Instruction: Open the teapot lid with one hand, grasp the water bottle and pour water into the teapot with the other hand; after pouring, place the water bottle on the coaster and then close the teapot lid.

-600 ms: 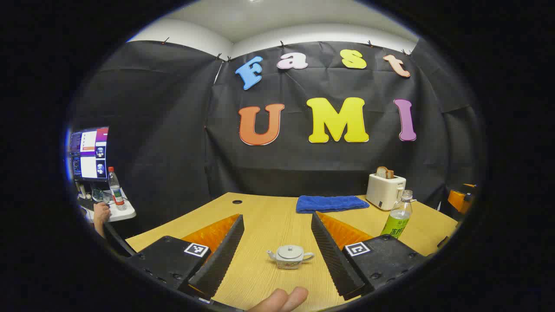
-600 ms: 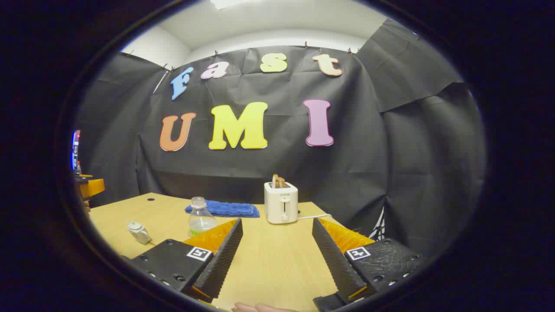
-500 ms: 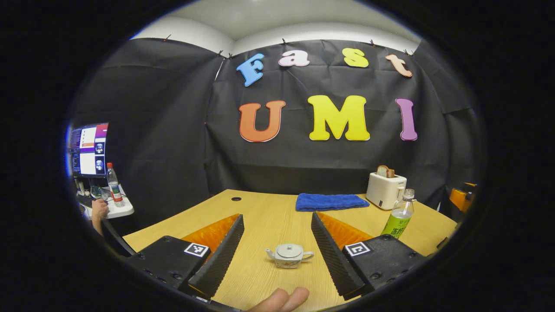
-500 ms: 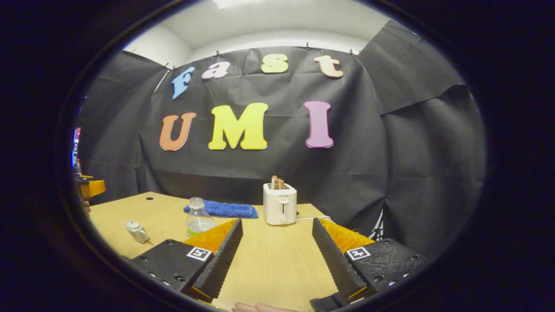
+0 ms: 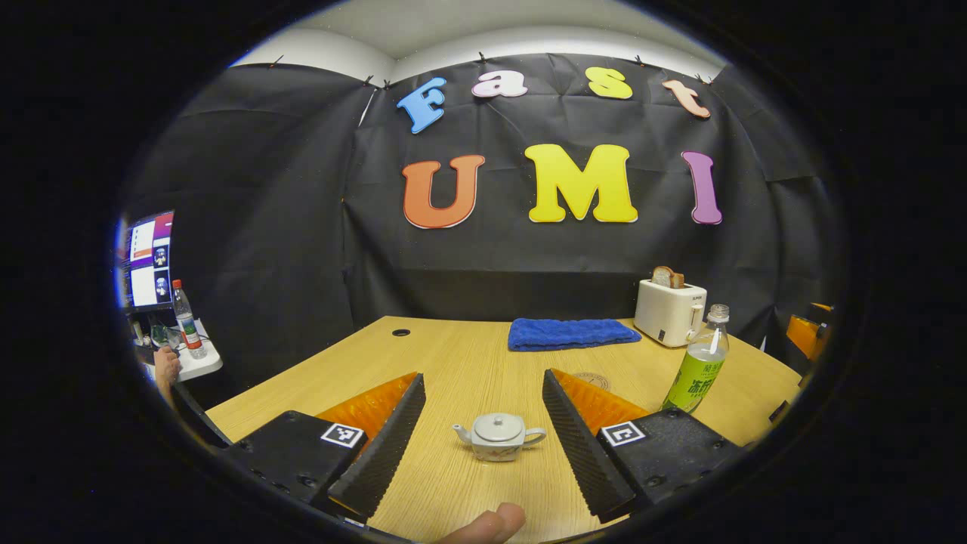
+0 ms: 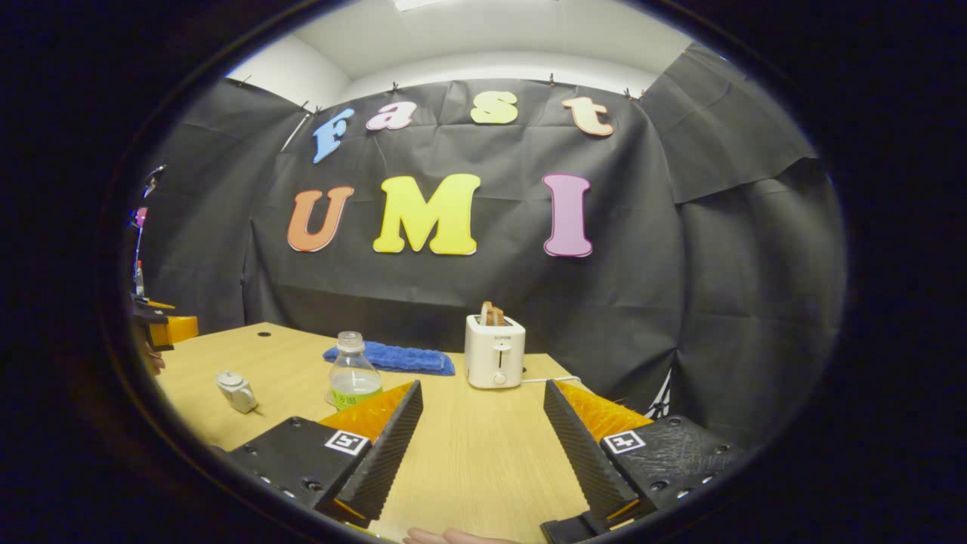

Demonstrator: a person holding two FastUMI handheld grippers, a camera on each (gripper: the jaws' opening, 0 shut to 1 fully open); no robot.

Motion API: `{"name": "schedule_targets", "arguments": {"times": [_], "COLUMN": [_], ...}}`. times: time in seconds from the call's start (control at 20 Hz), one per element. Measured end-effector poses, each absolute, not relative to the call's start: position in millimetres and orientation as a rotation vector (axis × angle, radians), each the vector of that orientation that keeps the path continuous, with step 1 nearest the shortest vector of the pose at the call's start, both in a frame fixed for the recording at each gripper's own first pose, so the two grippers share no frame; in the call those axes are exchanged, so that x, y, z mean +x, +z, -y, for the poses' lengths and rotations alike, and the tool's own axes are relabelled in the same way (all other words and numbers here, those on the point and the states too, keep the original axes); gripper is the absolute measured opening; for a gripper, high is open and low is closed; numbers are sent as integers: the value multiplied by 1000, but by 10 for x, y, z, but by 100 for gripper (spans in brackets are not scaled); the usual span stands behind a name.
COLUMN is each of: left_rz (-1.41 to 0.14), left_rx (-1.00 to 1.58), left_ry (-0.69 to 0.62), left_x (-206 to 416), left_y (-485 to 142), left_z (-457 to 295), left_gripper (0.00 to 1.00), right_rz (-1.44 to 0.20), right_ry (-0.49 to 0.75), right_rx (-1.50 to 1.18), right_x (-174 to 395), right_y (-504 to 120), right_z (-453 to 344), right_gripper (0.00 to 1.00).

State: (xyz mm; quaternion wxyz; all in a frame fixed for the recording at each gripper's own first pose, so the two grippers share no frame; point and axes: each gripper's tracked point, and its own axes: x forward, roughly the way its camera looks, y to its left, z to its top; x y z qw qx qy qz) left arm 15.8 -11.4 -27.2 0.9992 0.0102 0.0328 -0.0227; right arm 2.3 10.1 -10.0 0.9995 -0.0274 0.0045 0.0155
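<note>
Right, my left gripper [image 5: 483,438] is spread wide, nothing held; the teapot [image 5: 498,436] sits lid-on on the table [image 5: 468,355] between its fingers, untouched. The water bottle [image 5: 699,370] stands upright to the right, near the toaster [image 5: 669,312]; the coaster [image 5: 593,378] is half hidden behind my finger. My right gripper [image 6: 483,446] also gapes wide and empty over bare wood; in the right gripper view the bottle's base is cut off by my finger. A blue towel [image 5: 572,333] lies at the back.
</note>
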Motion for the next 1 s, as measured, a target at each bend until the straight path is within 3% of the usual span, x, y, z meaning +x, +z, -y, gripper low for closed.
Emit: {"name": "schedule_targets", "arguments": {"times": [0.65, 1.0], "left_rz": [2, -81], "left_rx": [-22, -16], "left_ry": [-116, -115], "left_x": [380, 765], "left_y": [-368, -985], "left_z": [192, 189], "left_gripper": [98, 98], "right_rz": [-50, -75], "right_ry": [39, 56], "right_rx": [-87, -120], "right_x": [111, 140], "right_y": [-317, -471], "right_z": [-209, -344], "right_gripper": [97, 96]}}
